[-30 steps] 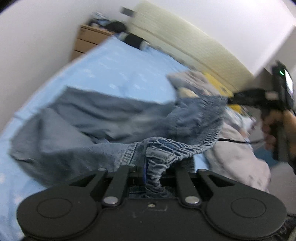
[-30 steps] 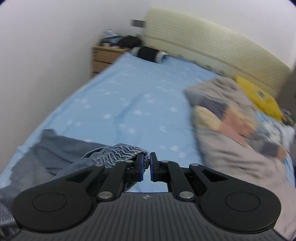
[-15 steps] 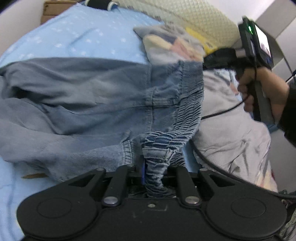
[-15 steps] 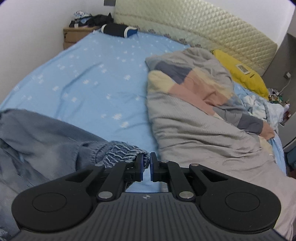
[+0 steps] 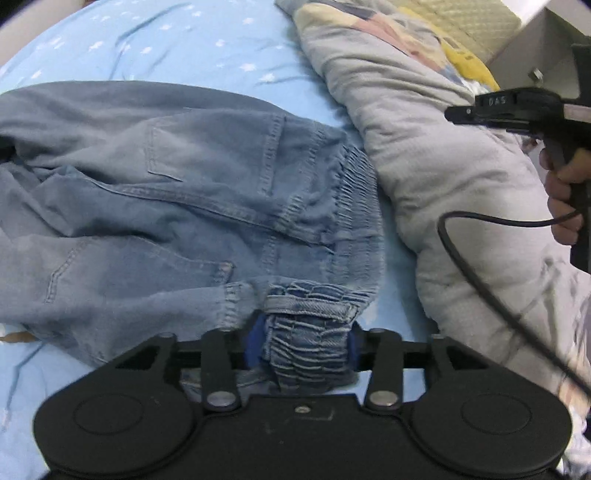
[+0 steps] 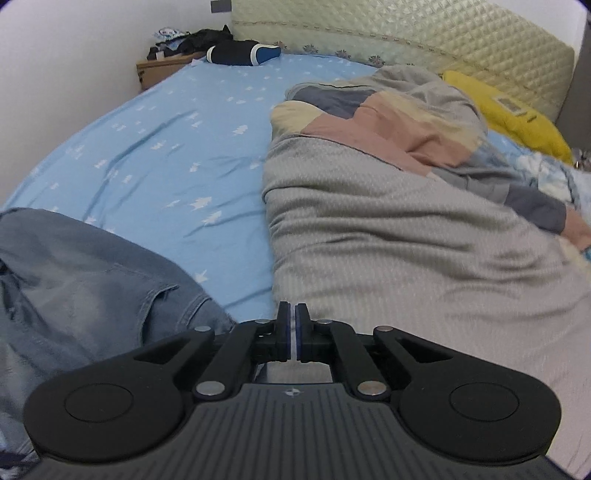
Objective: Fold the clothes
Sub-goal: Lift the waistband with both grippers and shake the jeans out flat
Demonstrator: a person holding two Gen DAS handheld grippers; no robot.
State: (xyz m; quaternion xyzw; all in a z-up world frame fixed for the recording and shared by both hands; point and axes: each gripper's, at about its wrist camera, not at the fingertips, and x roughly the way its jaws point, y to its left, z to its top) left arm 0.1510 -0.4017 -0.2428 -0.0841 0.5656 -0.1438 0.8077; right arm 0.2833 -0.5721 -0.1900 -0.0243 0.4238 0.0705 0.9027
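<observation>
Light blue jeans (image 5: 184, 184) lie spread on the blue sheet (image 5: 184, 44), their elastic waistband (image 5: 354, 206) towards the right. My left gripper (image 5: 303, 341) points down at them. Its jaws are opening, and a bunched piece of waistband sits loosely between the blue pads (image 5: 255, 339). My right gripper (image 6: 291, 314) is shut with nothing in it, just past the jeans (image 6: 74, 288) at the edge of the grey quilt (image 6: 388, 240). In the left wrist view the right gripper (image 5: 458, 112) hangs over the quilt, held by a hand (image 5: 565, 192).
A grey quilt (image 5: 424, 155) with pink and cream patches covers the bed's right side. A black cable (image 5: 461, 266) trails across it. A yellow pillow (image 6: 509, 114), a padded headboard (image 6: 406, 33), a dark bolster (image 6: 240, 53) and a wooden nightstand (image 6: 159, 72) stand farther off.
Both grippers came down to the bed and the jeans settled flat on the sheet. The right gripper let go of the waistband and is shut empty. The left jaws have widened around the waistband.
</observation>
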